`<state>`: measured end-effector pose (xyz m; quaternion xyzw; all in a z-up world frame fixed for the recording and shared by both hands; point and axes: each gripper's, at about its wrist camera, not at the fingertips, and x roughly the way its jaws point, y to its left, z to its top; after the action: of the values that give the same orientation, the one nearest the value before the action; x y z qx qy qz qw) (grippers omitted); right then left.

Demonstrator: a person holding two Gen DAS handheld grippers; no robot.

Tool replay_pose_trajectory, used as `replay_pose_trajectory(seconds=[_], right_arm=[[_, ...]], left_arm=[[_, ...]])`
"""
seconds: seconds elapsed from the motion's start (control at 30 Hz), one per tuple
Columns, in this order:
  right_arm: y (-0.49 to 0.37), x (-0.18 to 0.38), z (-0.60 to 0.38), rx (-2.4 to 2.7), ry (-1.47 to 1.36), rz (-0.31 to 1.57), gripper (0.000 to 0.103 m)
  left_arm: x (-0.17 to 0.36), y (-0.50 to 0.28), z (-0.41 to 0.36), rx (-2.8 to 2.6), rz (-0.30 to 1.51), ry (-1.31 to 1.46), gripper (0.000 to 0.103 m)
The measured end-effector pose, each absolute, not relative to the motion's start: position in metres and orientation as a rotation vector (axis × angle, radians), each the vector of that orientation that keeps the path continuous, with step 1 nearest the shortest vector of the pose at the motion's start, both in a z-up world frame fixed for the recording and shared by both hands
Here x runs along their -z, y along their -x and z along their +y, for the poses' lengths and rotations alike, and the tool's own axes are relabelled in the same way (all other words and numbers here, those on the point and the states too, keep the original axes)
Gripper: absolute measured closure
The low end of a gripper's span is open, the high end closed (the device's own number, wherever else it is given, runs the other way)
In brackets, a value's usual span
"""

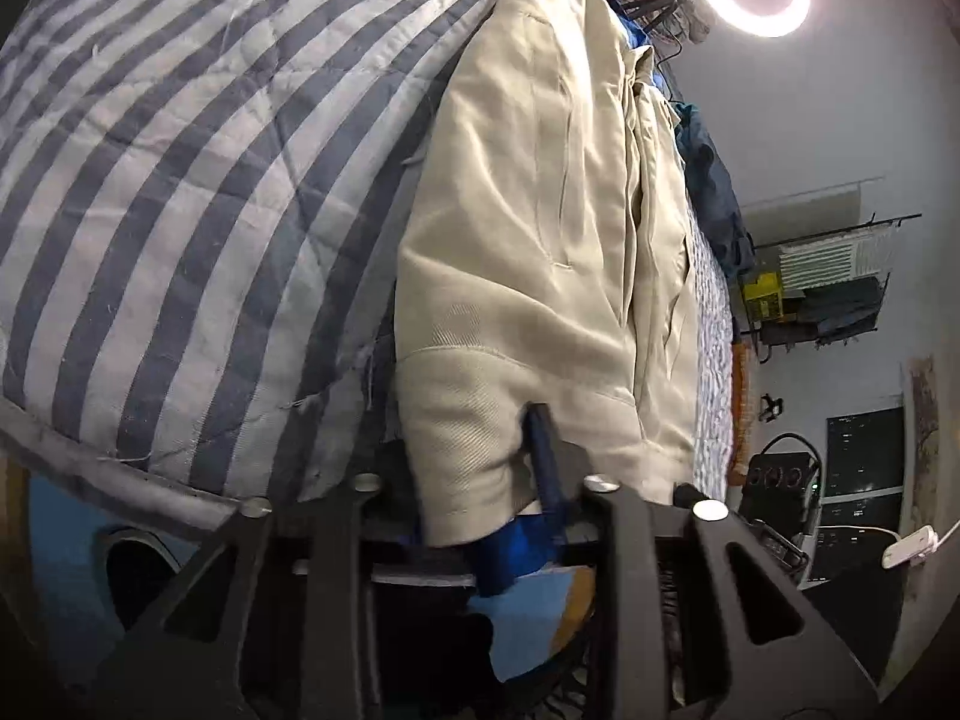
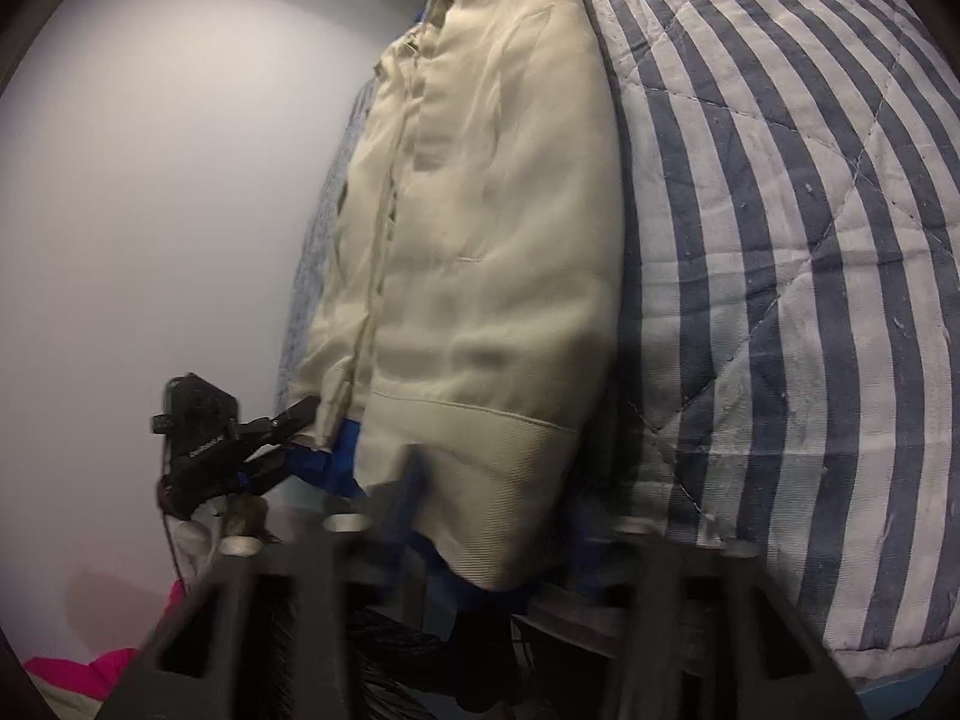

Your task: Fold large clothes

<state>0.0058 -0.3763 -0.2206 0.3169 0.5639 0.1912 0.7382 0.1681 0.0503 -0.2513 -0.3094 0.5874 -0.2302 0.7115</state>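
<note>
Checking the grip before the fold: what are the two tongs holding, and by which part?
Both hold the beige fabric jacket by its ribbed bottom hem: left tongs at one corner, right tongs at the other.

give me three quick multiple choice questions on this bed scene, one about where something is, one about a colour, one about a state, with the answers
1. Where does the beige ribbed-hem jacket lie?
A. on a bare floor
B. on the striped quilted bedcover
C. on a hanger

2. What colours are the bedcover's stripes?
A. red and yellow
B. green and black
C. dark blue and white

3. How is the left gripper?
A. shut on the jacket's bottom edge
B. wide open in the air
C. holding a pink cloth

Answers:
1 B: both wrist views show the jacket spread on the bedcover.
2 C: dark blue bands alternate with white ones across the quilting.
3 A: the right wrist view shows its fingertips pinched on the jacket's lower corner.
</note>
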Motion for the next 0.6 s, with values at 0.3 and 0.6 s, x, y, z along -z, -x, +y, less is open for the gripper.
replay_pose_trajectory(seconds=[0.3, 0.6], right_arm=[[-0.014, 0.195, -0.375, -0.468, -0.723, 1.176, 0.087], [-0.041, 0.161, -0.384, -0.530, -0.862, 1.074, 0.087]], left_arm=[[0.204, -0.162, 0.045, 0.555, 1.219, 0.649, 0.087], [0.180, -0.181, 0.048, 0.559, 1.184, 0.780, 0.088]])
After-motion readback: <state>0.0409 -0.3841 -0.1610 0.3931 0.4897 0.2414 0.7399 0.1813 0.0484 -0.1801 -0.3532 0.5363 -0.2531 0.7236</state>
